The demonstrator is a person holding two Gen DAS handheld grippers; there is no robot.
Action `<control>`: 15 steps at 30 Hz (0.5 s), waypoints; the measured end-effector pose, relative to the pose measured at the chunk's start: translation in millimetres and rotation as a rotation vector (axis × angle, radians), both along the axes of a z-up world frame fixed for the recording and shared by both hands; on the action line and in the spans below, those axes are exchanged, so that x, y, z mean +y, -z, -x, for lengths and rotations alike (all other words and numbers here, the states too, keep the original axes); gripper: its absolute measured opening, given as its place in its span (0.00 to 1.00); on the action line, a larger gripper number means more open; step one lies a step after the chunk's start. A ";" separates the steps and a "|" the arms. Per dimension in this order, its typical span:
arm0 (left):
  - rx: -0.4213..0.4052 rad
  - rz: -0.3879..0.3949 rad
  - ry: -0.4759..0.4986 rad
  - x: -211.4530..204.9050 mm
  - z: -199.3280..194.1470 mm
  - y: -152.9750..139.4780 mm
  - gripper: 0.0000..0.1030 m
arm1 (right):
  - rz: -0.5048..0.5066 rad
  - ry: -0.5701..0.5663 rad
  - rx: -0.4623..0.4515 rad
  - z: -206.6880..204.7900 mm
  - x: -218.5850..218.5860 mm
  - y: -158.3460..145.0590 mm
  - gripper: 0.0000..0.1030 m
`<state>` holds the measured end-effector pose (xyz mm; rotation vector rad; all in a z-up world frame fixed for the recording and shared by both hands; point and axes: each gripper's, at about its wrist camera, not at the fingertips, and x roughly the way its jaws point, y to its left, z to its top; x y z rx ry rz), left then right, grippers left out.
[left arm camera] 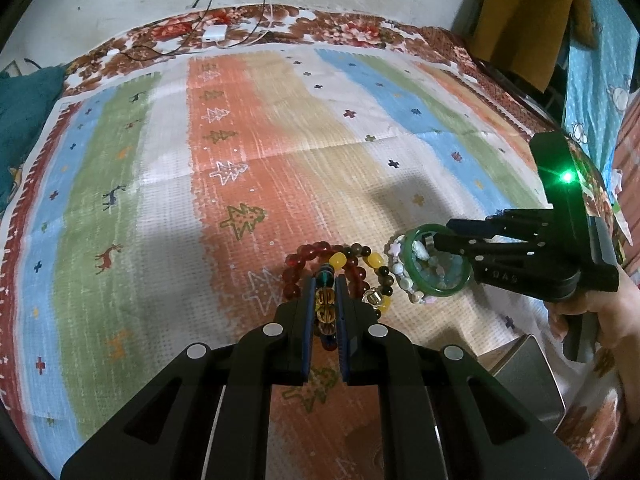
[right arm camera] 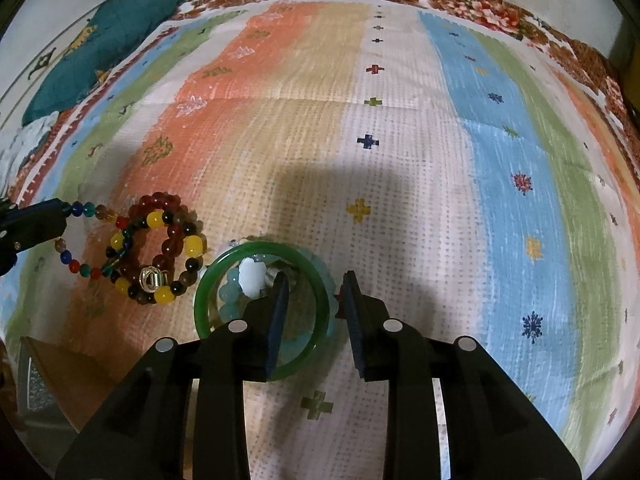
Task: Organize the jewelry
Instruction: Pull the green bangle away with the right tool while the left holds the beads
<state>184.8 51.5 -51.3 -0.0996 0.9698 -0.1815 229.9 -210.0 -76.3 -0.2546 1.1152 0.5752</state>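
My left gripper is pinched tight on a strand of multicoloured glass beads, low in the centre of the left wrist view; the strand runs up between the pads into the heap of bracelets on the striped, woven cloth. That heap holds a dark red bead bracelet tangled with a yellow-and-brown bead bracelet and a small gold ring.

My right gripper stands partly open. Its left finger sits inside the smooth green jade bangle, its right finger outside the rim, and the pads are not pressing on it. The bangle lies flat at lower centre of the right wrist view, over a pale blue bead bracelet with a white flower charm, just right of the heap.
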 end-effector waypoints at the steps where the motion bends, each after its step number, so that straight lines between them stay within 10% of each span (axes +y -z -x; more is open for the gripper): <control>1: 0.001 -0.001 0.002 -0.4 -0.2 0.1 0.09 | -0.003 0.002 -0.005 -0.3 -0.2 -0.8 0.28; 15: 0.009 -0.007 0.010 -3.7 0.3 2.8 0.09 | 0.019 -0.026 -0.029 2.6 3.4 -0.7 0.09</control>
